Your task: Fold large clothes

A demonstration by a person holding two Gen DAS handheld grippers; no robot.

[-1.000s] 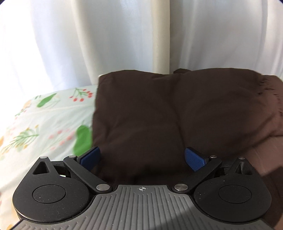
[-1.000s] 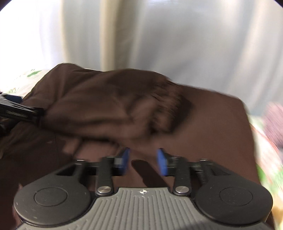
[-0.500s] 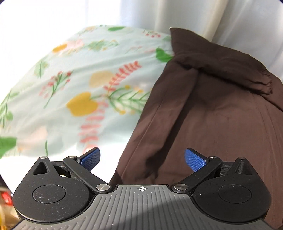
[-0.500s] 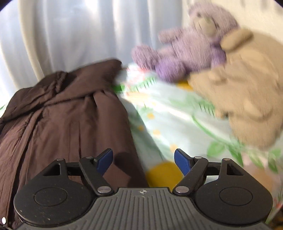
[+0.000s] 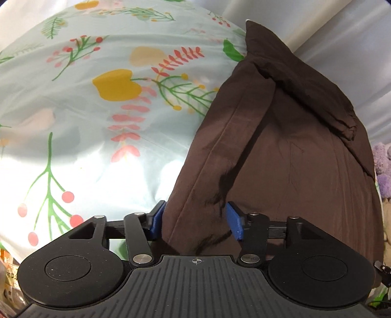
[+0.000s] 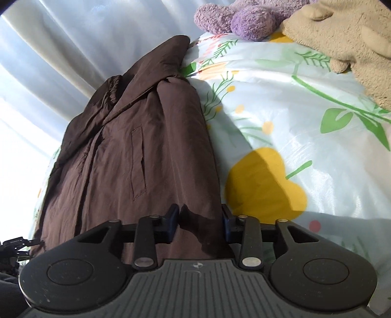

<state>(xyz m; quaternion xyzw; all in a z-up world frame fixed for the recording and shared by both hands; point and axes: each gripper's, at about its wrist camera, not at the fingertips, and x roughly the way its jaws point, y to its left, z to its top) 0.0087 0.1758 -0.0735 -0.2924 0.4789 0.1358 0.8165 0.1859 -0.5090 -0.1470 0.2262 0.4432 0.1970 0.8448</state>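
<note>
Left tongs (image 5: 195, 220): I have them spread, blue pads on either side of the near left edge of the brown jacket (image 5: 281, 159). Cloth bulges between the pads, but I cannot tell whether they bite it yet.

Right tongs (image 6: 199, 221): also apart, straddling the near right edge of the same jacket (image 6: 136, 159). Its pads sit just beside the fabric, not visibly pinching.

Jacket position: it lies lengthwise up the middle of both frames on the floral bedsheet (image 5: 97, 122), with a sleeve folded across the far end, upper right in the left view. A welt pocket (image 6: 138, 161) shows mid-frame in the right view.

Risk, thin grip: I judge that if I close on only the top layer, the lower layers would stay behind and the fold would come out skewed.

Risk, uneven lift: the two pairs of tongs sit at opposite hem corners; raising one faster would likely twist the body and undo the folded sleeve.

Risk, slippery cloth: the fabric looks smooth and the sheet glossy, so the bundle may slide rather than crease.

Risk, neighbours: the purple plush toy (image 6: 234, 17) and the tan plush toy (image 6: 342, 39) lie in the upper right of the right view, near the collar end; carrying the hem too far could push into them.

Backdrop: white curtain (image 6: 73, 36) behind, apparently touching the jacket's far end.
</note>
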